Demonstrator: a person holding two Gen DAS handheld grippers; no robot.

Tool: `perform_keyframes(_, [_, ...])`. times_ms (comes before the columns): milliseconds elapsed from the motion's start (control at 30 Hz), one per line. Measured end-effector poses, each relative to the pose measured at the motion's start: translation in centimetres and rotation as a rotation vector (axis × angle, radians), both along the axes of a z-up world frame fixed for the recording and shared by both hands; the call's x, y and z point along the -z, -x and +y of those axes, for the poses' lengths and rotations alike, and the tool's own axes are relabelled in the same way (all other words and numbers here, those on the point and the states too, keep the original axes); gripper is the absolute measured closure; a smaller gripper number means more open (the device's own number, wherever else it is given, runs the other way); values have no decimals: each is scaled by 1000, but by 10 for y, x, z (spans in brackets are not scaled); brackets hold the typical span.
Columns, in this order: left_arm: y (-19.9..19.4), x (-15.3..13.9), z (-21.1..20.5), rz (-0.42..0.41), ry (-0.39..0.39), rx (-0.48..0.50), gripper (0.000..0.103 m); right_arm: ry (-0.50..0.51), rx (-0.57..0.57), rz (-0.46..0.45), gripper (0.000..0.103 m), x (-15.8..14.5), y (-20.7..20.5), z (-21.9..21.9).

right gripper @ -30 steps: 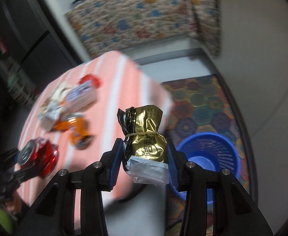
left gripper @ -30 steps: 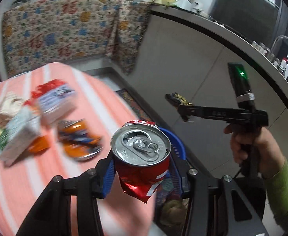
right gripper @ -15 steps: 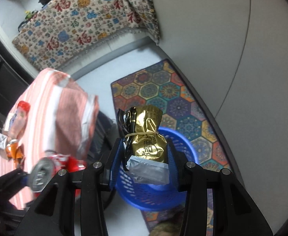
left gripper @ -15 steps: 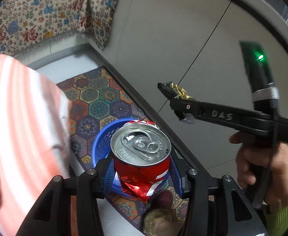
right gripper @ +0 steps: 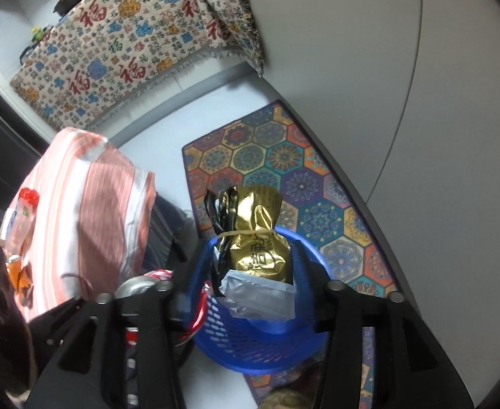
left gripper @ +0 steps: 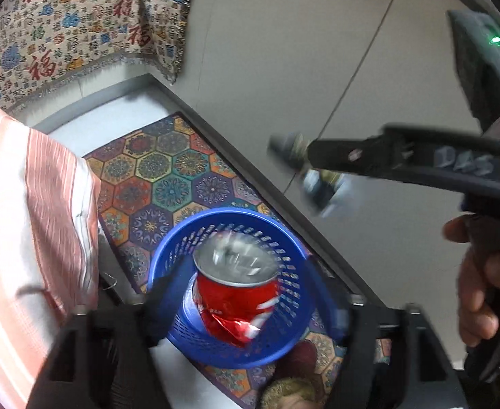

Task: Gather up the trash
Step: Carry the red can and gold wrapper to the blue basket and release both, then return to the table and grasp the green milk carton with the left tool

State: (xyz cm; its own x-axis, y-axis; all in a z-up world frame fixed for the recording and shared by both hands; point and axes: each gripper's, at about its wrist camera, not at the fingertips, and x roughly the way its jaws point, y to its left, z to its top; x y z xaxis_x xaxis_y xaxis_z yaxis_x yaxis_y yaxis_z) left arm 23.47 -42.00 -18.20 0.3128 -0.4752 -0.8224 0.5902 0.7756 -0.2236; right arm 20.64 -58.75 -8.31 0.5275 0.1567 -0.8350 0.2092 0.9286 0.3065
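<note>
Hovering over the basket (left gripper: 285, 238) with both grippers, so this reads as the drop step; left gripper (left gripper: 246, 306) looks spread, its fingers (left gripper: 161, 293) standing clear of the can (left gripper: 238, 301); can is blurred, seems loose and dropping into the blue basket directly beneath, though I can't rule out a light touch on one side; right gripper (right gripper: 253, 293) is clenched on the gold pouch (right gripper: 260, 242), upright, rubber-banded neck up, silvery bottom end poking out below the pads; pouch sits above the near rim of the basket (right gripper: 313, 254), not in it; from the left camera the right gripper (left gripper: 304, 167) shows up smeared, off to the right and higher than the basket.

Basket stands on the hex-pattern mat (right gripper: 284, 156) by the wall, just beside the striped table (right gripper: 89, 197); more trash is on the table (right gripper: 18, 218), so the job is far from done.

Next, as I judge it: centre the pouch over the basket mouth, then release; it's held near the rim, so an early release could bounce it onto the mat; then go to the table for the rest.
</note>
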Motion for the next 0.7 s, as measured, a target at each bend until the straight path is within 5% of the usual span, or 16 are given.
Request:
perform_keyframes(233, [0, -14, 14, -38, 38, -41, 29, 26, 38, -66, 33, -17, 8, -6])
perform_keyframes(367, [21, -42, 42, -100, 73, -57, 29, 77, 41, -127, 21, -33, 13, 3])
perform_keyframes(533, [68, -72, 98, -185, 55, -78, 29, 145, 2, -206, 19, -52, 21, 27])
perform_keyframes(700, [93, -70, 174, -180, -18, -186, 29, 146, -99, -261, 18, -62, 27, 76])
